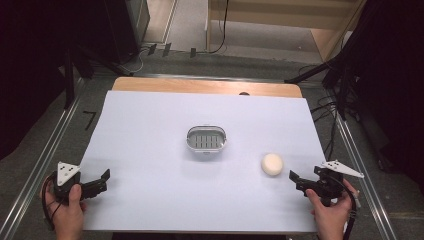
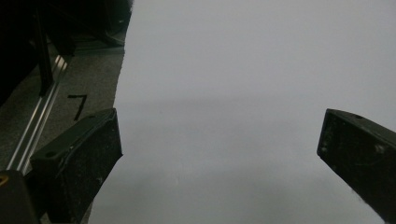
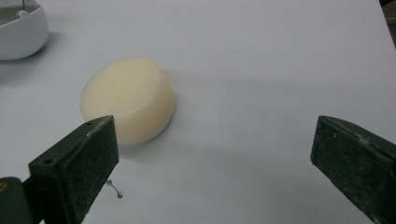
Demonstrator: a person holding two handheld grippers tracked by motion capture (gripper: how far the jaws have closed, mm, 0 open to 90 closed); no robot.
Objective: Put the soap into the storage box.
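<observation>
The right gripper (image 1: 296, 181) sits at the near right corner of the white sheet (image 1: 150, 150), held in the person's right hand (image 1: 332, 210), its jaws pointing left and slightly away toward the soap. In the right gripper view the two black jaws stand wide apart with nothing between them; the pads press on nothing. The round cream bar of soap (image 3: 128, 99) lies flat on the sheet just beyond the left jaw in that view, close to it but apart. In the high view the soap (image 1: 272, 164) rests on the right part of the sheet, just left of the right gripper's tips and nearer the person than the dish.

The left gripper (image 1: 102, 181) is at the near left corner of the sheet, held in the left hand (image 1: 67, 212), with its grey three-cornered plate on top. In the left gripper view its jaws are spread wide over bare white sheet, holding nothing.

A small oval soap dish (image 1: 206, 139) with a slotted bottom and a pale rim stands near the middle of the sheet, well apart from both grippers and to the far left of the soap. Its white rounded edge (image 3: 21, 32) shows at the top left corner of the right gripper view.

The sheet covers a wooden table (image 1: 200, 86), whose bare far edge shows beyond it
</observation>
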